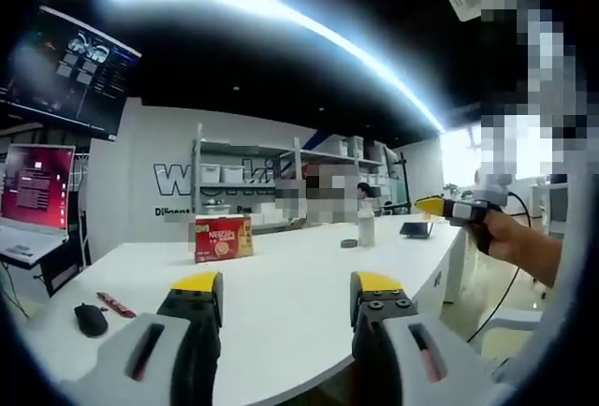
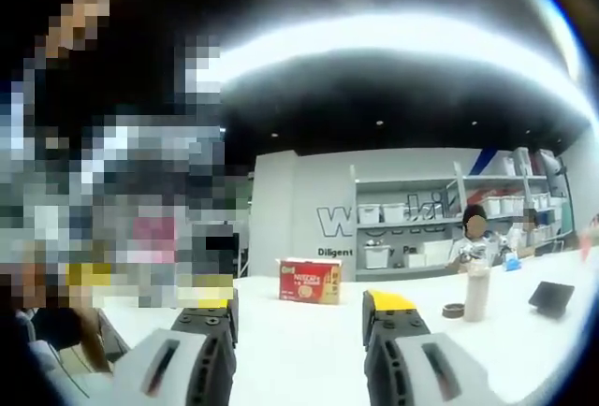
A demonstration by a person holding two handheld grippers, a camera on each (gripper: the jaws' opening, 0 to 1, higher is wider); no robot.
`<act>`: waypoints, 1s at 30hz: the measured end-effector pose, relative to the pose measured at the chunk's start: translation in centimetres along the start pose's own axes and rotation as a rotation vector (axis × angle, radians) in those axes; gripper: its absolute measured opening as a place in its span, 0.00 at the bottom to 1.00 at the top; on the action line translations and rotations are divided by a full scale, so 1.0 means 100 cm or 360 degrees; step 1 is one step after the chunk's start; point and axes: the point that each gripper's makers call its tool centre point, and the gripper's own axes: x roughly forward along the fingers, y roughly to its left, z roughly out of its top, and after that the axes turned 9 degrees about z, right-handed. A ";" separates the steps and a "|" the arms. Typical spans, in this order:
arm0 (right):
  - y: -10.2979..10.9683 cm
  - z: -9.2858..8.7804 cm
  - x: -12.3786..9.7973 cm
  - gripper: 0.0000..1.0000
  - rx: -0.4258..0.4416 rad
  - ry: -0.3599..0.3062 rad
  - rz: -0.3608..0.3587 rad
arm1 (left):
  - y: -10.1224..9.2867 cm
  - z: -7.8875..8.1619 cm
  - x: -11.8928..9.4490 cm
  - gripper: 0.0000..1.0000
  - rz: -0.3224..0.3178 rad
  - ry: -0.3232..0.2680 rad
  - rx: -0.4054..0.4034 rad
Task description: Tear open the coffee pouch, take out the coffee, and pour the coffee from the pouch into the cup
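Both claws are apart and empty: left claw point(image 1: 285, 301), right claw point(image 2: 298, 312). Red coffee box point(image 1: 224, 238) sits on the tabletop point(image 1: 299, 275) well ahead of them. Risks: no cup visible, and a long reach could knock the bottle point(image 2: 477, 294).

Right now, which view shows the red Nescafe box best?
The left gripper view: the red Nescafe box stands sharp on the white table, its label readable. The right gripper view shows it too, but softer and blurrier.
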 end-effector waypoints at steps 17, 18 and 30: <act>0.002 0.003 -0.001 0.53 -0.0017 -0.0006 -0.0003 | 0.004 0.005 -0.003 0.57 0.0018 -0.0023 0.0015; 0.001 0.001 -0.001 0.53 -0.0014 0.0000 -0.0004 | 0.006 0.003 -0.002 0.57 0.0023 -0.0022 0.0008; 0.000 -0.006 0.002 0.53 0.0016 0.0028 0.0000 | 0.006 -0.009 0.002 0.57 0.0022 0.0024 0.0021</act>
